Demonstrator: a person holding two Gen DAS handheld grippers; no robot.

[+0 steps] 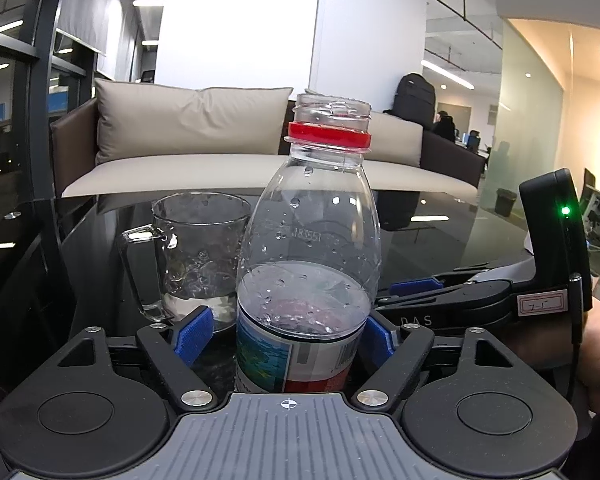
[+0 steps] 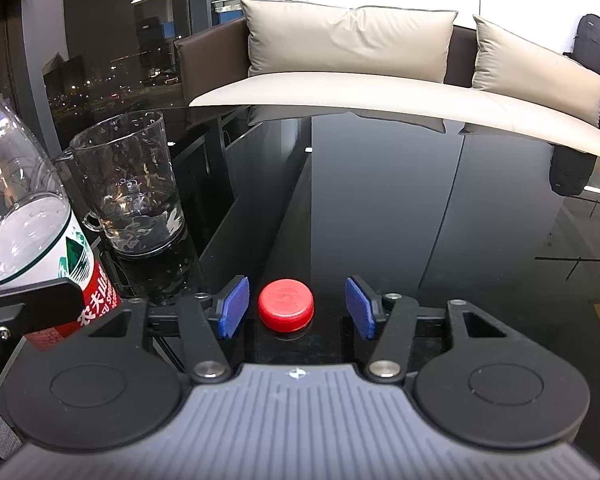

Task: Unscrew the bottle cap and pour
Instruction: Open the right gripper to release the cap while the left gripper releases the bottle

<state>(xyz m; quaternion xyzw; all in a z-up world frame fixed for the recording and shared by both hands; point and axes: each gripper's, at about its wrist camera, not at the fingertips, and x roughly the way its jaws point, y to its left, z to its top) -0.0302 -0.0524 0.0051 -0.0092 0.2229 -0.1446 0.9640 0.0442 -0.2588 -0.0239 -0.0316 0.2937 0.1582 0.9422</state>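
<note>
Both grippers stand partly open, the left gripper [image 1: 288,334] around the uncapped bottle [image 1: 308,240] without clamping it, the right gripper [image 2: 296,307] around the loose red cap [image 2: 286,305] on the table [image 2: 420,208].

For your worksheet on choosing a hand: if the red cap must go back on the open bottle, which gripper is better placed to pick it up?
Probably the right gripper: the red cap lies on the table between its open pads, untouched. The left gripper straddles the bottle.

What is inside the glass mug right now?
The glass mug holds a shallow layer of clear water at the bottom, with droplets on its walls. From the left wrist view, the bottle covers its right side, so that part cannot be seen there.
</note>
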